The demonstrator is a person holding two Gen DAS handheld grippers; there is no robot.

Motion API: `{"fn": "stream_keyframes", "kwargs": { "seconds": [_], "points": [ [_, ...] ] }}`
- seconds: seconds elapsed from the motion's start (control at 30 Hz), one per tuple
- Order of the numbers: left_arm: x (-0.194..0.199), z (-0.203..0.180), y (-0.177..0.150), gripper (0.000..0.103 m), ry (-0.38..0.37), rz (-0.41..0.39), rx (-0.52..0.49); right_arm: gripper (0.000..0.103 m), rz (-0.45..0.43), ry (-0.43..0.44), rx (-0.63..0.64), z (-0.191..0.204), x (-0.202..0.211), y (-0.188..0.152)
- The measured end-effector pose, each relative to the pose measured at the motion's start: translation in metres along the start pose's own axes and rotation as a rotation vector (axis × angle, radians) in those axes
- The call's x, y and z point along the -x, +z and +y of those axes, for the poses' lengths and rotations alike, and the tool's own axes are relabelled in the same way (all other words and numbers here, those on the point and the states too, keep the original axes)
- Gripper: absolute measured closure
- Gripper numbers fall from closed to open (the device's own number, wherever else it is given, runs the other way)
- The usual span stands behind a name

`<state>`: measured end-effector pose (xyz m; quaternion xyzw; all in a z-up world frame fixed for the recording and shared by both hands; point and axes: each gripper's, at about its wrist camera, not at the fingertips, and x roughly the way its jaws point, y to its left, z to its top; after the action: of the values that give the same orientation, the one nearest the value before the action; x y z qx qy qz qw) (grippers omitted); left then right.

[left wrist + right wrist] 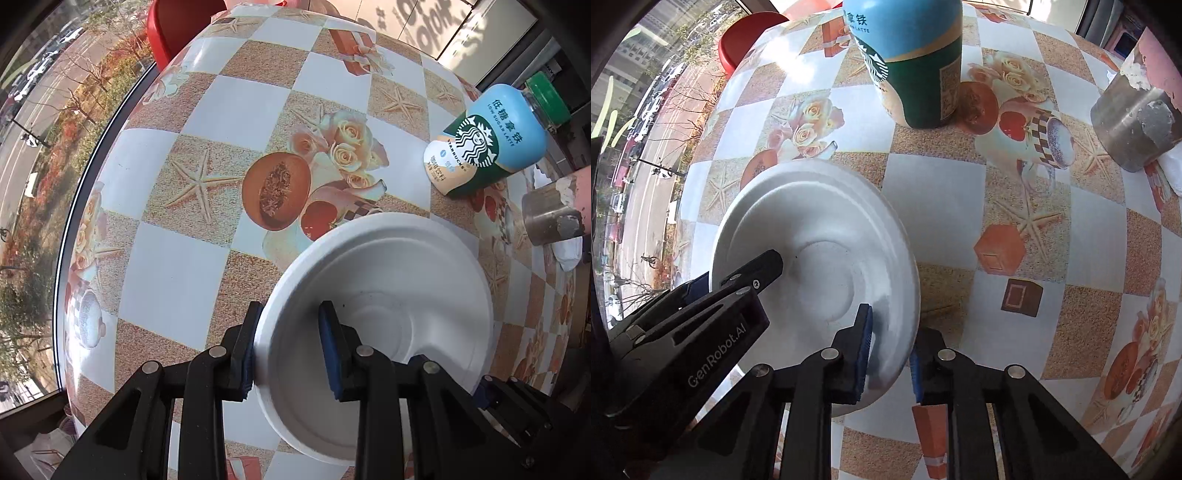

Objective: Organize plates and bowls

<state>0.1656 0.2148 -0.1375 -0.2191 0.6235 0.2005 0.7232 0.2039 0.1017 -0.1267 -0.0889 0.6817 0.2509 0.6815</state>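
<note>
A white disposable bowl (pixel 388 295) sits on the patterned table; it also shows in the right wrist view (pixel 827 243). My left gripper (pixel 291 343) straddles the bowl's left rim, one blue pad outside the wall and one inside, with a gap left at the inner pad. My right gripper (pixel 890 354) straddles the bowl's near right rim in the same way, jaws part open. The left gripper's black body (pixel 701 317) shows at the lower left of the right wrist view, reaching into the bowl.
A Starbucks latte bottle (pixel 491 140) with a green cap stands behind the bowl, close in the right wrist view (pixel 916 62). A metal cup (pixel 1134 122) stands at the right on a white cloth. A red stool (pixel 173 26) and a window lie beyond the table's far edge.
</note>
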Motion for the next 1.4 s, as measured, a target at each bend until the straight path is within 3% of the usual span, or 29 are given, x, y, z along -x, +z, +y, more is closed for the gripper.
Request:
{"fn": "stream_keyframes", "kwargs": {
  "seconds": [0.3,0.63,0.9,1.13,1.2,1.4],
  "points": [
    [0.001,-0.003,-0.048,0.070,-0.013,0.036,-0.039,0.086,0.063,0.003,0.014,-0.004,0.004,-0.039],
    [0.005,-0.018,-0.142,0.070,-0.006,0.092,-0.125,0.086,0.170,0.000,-0.028,-0.024,0.012,-0.142],
    [0.004,-0.026,-0.184,0.070,-0.002,0.135,-0.145,0.086,0.218,0.002,-0.064,-0.040,0.018,-0.211],
    [0.012,-0.030,-0.206,0.070,-0.001,0.131,-0.171,0.086,0.202,-0.013,-0.028,-0.032,0.038,-0.228],
    [0.029,-0.021,-0.229,0.070,-0.008,0.130,-0.165,0.086,0.198,-0.010,-0.033,-0.022,0.040,-0.235],
    [0.052,-0.025,-0.234,0.070,-0.006,0.118,-0.176,0.086,0.183,-0.010,-0.043,-0.010,0.039,-0.225]
  ]
}}
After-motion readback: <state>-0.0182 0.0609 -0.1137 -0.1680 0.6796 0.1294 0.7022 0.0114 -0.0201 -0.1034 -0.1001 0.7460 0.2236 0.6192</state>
